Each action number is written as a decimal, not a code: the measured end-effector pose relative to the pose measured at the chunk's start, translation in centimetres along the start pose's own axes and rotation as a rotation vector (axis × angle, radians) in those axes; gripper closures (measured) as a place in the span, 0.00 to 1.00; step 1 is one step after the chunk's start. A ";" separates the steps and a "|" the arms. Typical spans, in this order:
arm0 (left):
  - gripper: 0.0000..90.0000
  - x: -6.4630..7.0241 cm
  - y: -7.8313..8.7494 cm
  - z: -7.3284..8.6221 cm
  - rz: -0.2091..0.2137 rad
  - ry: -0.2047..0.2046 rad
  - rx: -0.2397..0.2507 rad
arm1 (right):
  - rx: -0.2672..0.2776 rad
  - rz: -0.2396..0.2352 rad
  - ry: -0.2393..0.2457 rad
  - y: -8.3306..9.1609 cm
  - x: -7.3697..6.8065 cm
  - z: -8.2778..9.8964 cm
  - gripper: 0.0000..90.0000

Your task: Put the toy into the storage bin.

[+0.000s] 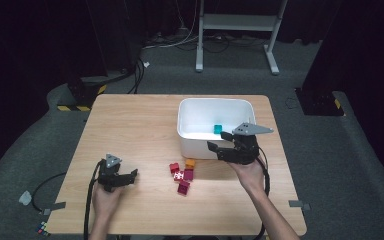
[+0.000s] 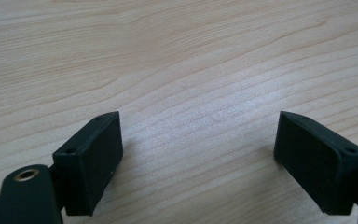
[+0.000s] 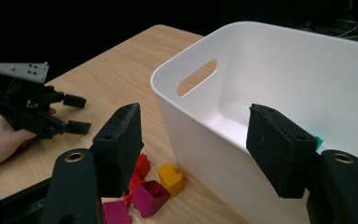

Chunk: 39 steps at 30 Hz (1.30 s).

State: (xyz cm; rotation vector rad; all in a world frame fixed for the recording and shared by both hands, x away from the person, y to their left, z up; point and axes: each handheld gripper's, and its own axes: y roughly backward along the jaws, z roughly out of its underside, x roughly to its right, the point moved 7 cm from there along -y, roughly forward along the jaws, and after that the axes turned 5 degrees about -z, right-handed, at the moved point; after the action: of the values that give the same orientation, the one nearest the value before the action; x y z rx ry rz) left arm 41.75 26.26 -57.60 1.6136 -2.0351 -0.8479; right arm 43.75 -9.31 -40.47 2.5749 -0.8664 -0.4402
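A white bin point(image 1: 181, 120) stands on the wooden table point(image 1: 130, 125), with a teal block point(image 1: 218, 129) inside it. My right gripper point(image 1: 218, 140) hovers at the bin's near wall, pointing left, open and holding nothing. In the right gripper view the bin point(image 3: 279, 60) rises between the black jaws of the right gripper point(image 3: 196, 112), and the teal block point(image 3: 318, 139) peeks past the right jaw. Loose bricks lie just in front of the bin: orange point(image 1: 190, 163), red point(image 1: 174, 168) and magenta point(image 1: 183, 187). My left gripper point(image 1: 131, 176) rests open near the table's front left.
In the left gripper view the left gripper point(image 2: 198, 140) has bare wood point(image 2: 191, 56) between its jaws. The right gripper view shows the orange brick point(image 3: 171, 178), a magenta brick point(image 3: 150, 197) and the other hand's gripper point(image 3: 81, 113). A white frame point(image 1: 235, 22) stands on the floor beyond the table.
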 end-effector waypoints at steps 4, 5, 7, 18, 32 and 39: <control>0.17 0.0 0.0 0.0 0.000 0.000 0.000 | -0.016 -0.015 0.023 -0.5 -1.1 1.4 0.40; 0.17 0.0 0.0 0.0 0.000 0.000 -0.001 | -0.022 -0.016 0.029 -0.6 -1.4 1.7 0.40; 0.17 0.0 0.0 0.0 0.000 0.000 0.000 | -0.026 -0.023 0.032 -0.9 -1.9 2.5 0.40; 0.17 0.0 0.0 0.0 0.000 0.002 0.001 | -0.034 -0.045 0.011 -2.4 -3.4 5.7 0.40; 0.17 0.0 0.0 0.0 0.000 0.005 0.003 | -0.105 -0.061 0.031 -4.6 -5.0 9.8 0.40; 0.17 0.0 0.0 0.0 0.000 0.005 0.003 | -0.157 -0.092 0.047 -6.4 -6.2 11.4 0.40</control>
State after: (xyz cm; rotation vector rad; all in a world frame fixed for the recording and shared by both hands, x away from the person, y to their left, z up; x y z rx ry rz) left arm 41.77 26.21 -57.60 1.6155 -2.0338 -0.8397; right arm 37.65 -3.69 -52.26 2.4774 -0.6712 -0.4536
